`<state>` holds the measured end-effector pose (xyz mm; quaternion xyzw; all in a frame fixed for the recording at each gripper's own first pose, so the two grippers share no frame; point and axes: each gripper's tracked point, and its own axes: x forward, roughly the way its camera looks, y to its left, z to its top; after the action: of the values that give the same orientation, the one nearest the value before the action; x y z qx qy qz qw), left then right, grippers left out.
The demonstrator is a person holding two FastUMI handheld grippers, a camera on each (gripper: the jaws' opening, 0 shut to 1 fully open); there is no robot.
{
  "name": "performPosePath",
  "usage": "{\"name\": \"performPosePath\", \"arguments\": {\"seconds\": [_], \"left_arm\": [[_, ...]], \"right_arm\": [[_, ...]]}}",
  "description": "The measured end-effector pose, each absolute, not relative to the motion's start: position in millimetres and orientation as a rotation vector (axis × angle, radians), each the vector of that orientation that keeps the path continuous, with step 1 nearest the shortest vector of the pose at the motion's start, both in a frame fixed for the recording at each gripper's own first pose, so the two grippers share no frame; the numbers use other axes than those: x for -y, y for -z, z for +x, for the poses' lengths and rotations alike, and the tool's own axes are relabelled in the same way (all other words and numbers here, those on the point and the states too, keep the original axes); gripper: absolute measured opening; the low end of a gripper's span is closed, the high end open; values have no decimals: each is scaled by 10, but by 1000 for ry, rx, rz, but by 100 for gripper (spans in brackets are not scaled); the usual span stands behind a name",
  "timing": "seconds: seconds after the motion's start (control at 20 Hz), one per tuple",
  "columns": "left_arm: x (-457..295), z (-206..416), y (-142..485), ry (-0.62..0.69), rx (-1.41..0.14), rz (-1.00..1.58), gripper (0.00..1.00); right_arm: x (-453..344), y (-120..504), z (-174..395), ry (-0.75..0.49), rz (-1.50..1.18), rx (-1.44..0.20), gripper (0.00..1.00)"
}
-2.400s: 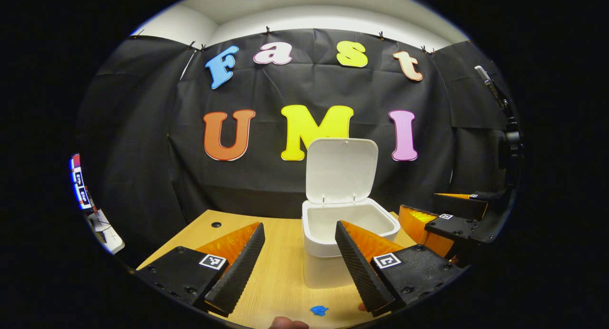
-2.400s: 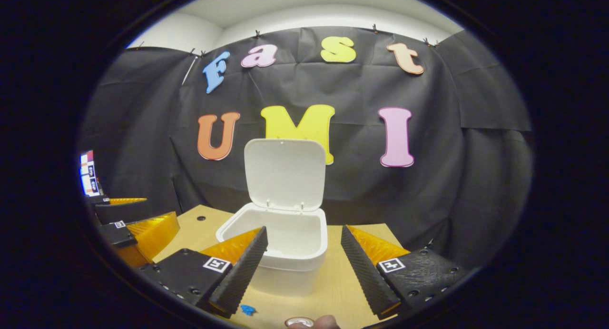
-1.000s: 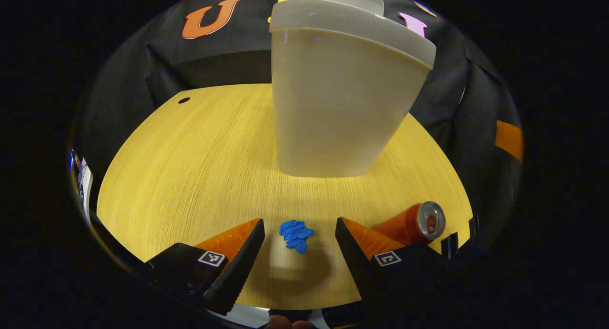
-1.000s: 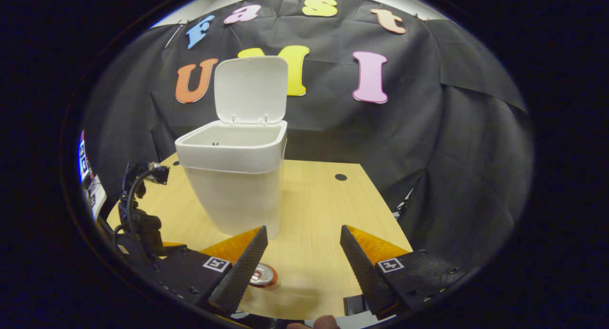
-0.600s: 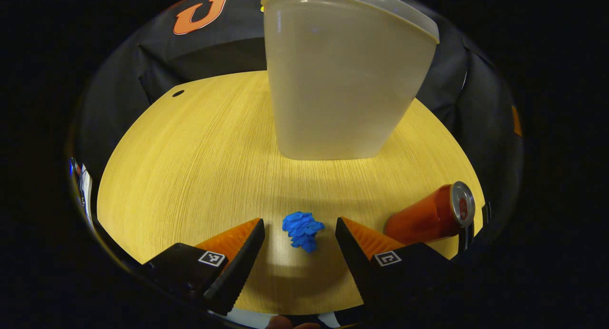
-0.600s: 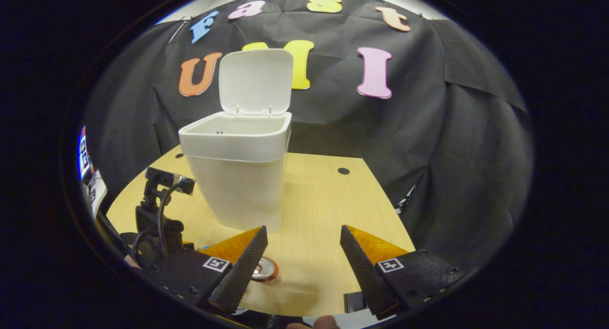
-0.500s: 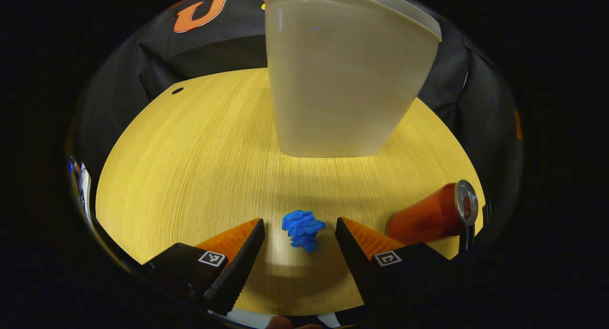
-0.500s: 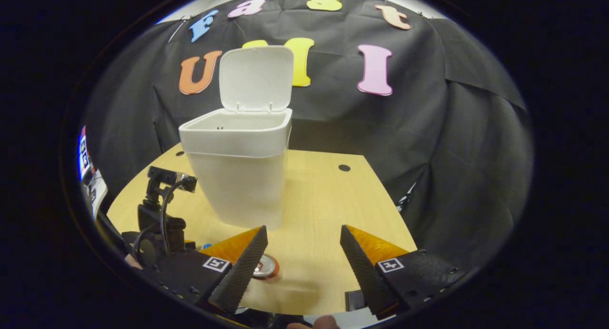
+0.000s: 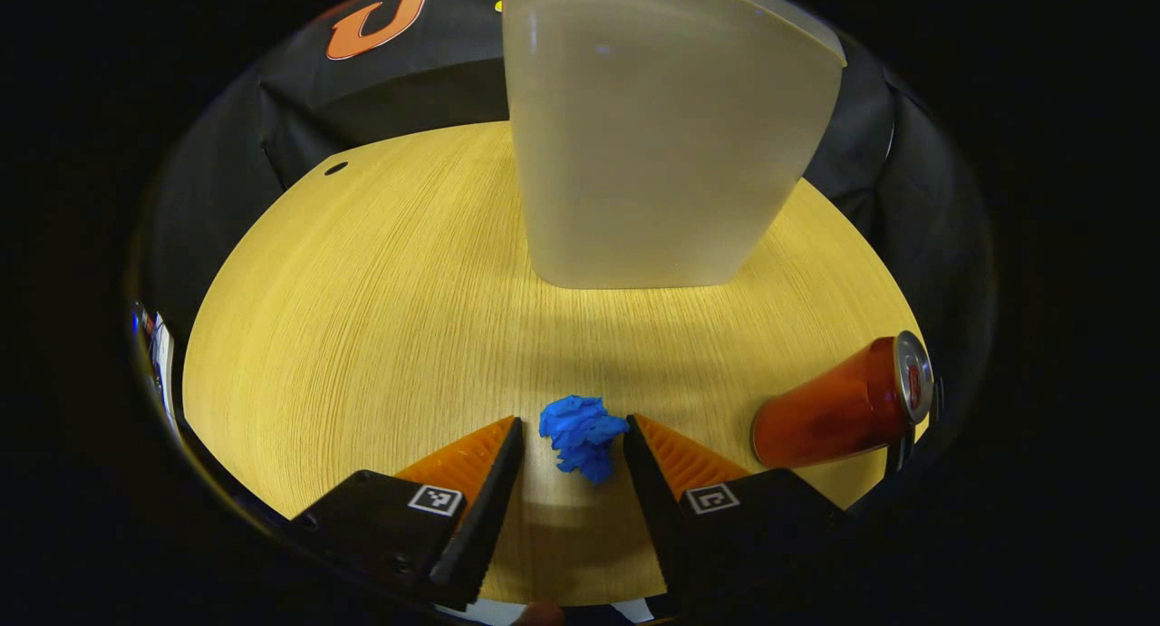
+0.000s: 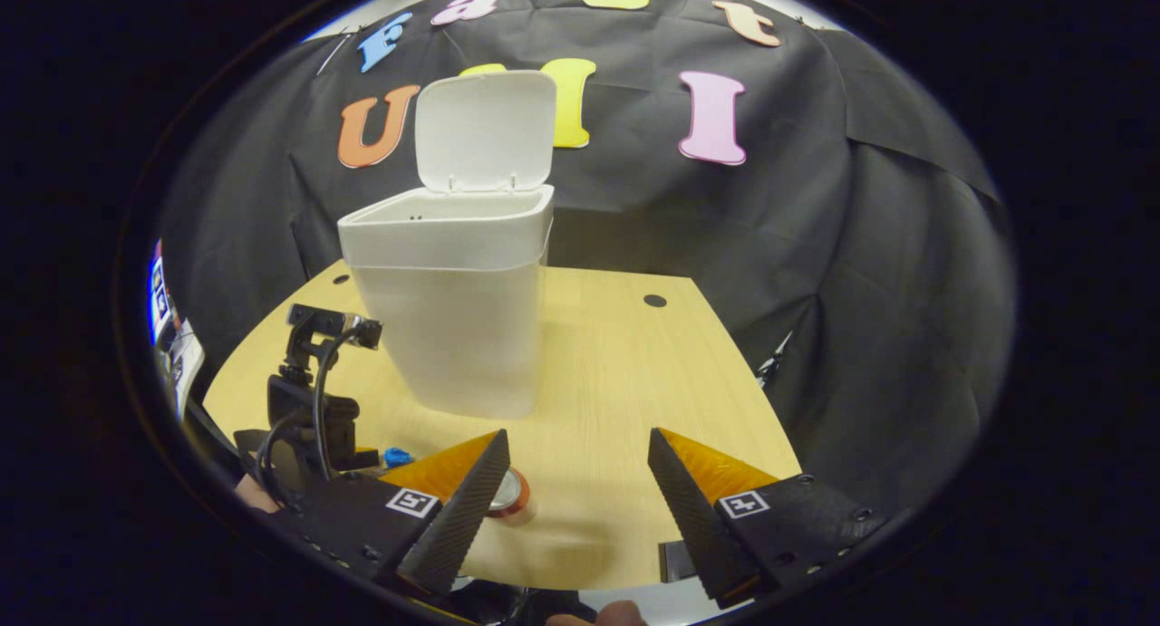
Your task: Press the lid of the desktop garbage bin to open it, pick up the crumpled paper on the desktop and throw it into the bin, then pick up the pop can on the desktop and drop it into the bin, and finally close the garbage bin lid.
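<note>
**Left gripper low around the crumpled paper, bin lid open**

In the left gripper view, the left gripper [image 9: 568, 445] is held low over the wooden desktop [image 9: 362, 318], and the blue crumpled paper [image 9: 581, 435] lies between its two fingers, near their tips. The jaws are partly closed around the paper; the right finger seems to touch it, but a small gap is seen at the left finger, so a firm grip cannot be confirmed. The pop can [image 9: 843, 412] lies on its side just to the right of this gripper, near the right edge of the desktop. The garbage bin [image 9: 666, 146] stands farther back, and a free strip of desktop is left between it and the paper. To the left, a wide bare area of desktop is seen up to the curved edge.

In the right gripper view, the right gripper [image 10: 577, 481] is held wide open with nothing between its fingers. The bin lid [image 10: 487, 130] stands upright. The can's top [image 10: 507, 493] is seen just beside the left finger, close to the near edge.
</note>
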<state>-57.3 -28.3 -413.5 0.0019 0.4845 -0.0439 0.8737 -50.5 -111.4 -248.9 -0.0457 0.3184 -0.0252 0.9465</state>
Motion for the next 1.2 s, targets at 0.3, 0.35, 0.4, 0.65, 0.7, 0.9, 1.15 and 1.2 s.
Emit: {"name": "performPosePath", "arguments": {"seconds": [0.3,0.35,0.4,0.65,0.7,0.9,1.15,1.2], "left_arm": [[219,-540,4139,98,-1004,4,48],[226,-529,4147,101,-997,4,43],[251,-540,4140,106,-995,7,40],[346,-536,4038,116,-958,0,33],[375,-537,4008,115,-945,-1,32],[479,-524,3803,121,-902,-24,32],[469,-345,3397,127,-810,-35,32],[461,-312,3304,126,-792,-40,36]], "right_arm": [[1051,2533,-587,36,-102,-659,96],[1041,2559,-604,32,-102,-663,96],[1031,2575,-613,27,-104,-667,96],[991,2646,-705,14,-107,-677,94],[957,2637,-731,11,-105,-679,96],[830,2713,-869,-13,-86,-702,96],[797,3058,-1048,-8,-47,-786,94],[802,3138,-1044,-8,-50,-804,96]]}}
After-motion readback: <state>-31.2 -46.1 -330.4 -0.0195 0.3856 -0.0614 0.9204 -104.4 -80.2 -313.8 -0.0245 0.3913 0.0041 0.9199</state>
